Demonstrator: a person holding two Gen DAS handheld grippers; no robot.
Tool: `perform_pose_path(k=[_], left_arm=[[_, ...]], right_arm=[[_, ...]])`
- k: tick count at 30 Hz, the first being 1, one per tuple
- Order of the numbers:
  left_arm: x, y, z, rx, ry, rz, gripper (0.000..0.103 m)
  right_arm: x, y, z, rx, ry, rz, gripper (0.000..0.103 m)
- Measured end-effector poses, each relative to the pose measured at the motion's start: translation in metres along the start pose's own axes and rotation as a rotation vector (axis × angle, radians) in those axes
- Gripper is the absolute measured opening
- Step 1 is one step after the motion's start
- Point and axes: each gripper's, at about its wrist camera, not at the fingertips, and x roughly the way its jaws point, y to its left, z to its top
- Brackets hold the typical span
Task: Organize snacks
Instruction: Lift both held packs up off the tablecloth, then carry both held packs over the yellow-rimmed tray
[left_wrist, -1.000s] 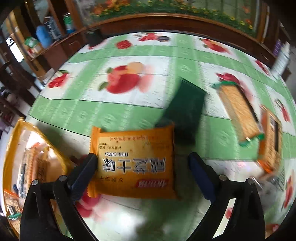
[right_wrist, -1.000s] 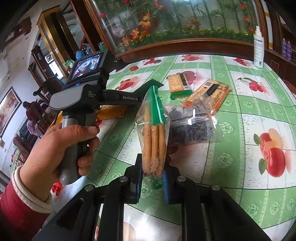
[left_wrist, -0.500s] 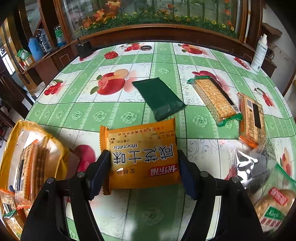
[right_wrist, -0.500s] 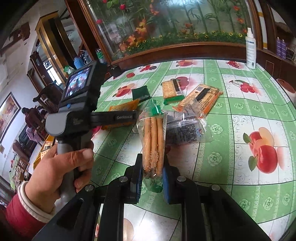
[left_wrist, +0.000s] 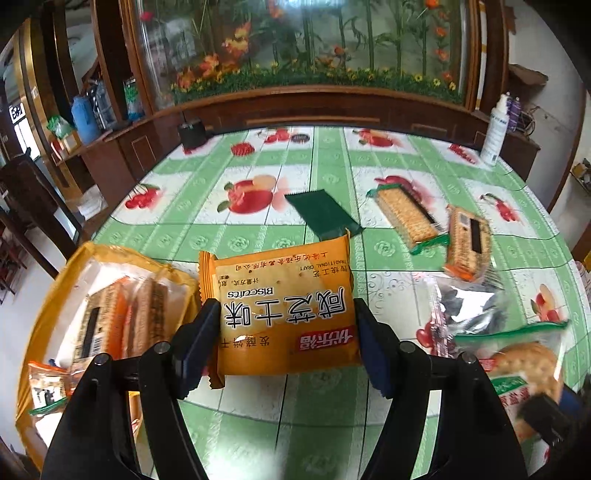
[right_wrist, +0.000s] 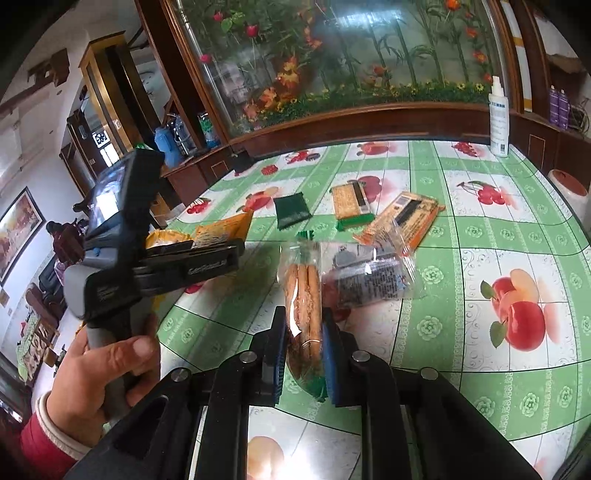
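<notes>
My left gripper (left_wrist: 282, 332) is shut on an orange biscuit packet (left_wrist: 284, 306) and holds it lifted above the table. A yellow bag (left_wrist: 110, 302) with several packets in it lies just left of it. My right gripper (right_wrist: 303, 343) is shut on a clear green-edged packet of round biscuits (right_wrist: 303, 295), held upright; it also shows in the left wrist view (left_wrist: 524, 362). On the table lie a dark green packet (left_wrist: 321, 216), a green-edged cracker pack (left_wrist: 406, 216), an orange-edged cracker pack (left_wrist: 467, 242) and a clear silvery packet (left_wrist: 465, 306).
The round table (left_wrist: 258, 236) has a green fruit-print cloth. A white spray bottle (left_wrist: 496, 129) stands at its far right edge, a dark box (left_wrist: 191, 133) at the far left. A wooden cabinet with a glass flower panel runs behind. The left gripper's handle and hand (right_wrist: 110, 354) are in the right wrist view.
My left gripper closed on the orange packet and lifted it, with the yellow bag now closer on the left. The right gripper kept its hold on the round-biscuit packet and shifted slightly.
</notes>
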Motion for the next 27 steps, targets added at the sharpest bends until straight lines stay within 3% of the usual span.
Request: perform_pose_path(k=[7,14,27], left_arm=[[-0.026,0.025,-0.004,-0.054,-0.035,-0.043,0.07],[-0.055,0.054,-0.014,-0.08,-0.084,-0.029,0.07],[-0.083,0.143,-0.047,-0.157,-0.111,0.097,0.07]], right_arm=[[-0.014,0.008,0.004,-0.012,-0.029,0.007,0.017],[-0.023,0.022,0.01,-0.032,-0.057,0.026,0.017],[-0.014,0.078,0.022,-0.101,-0.068,0.102,0.017]])
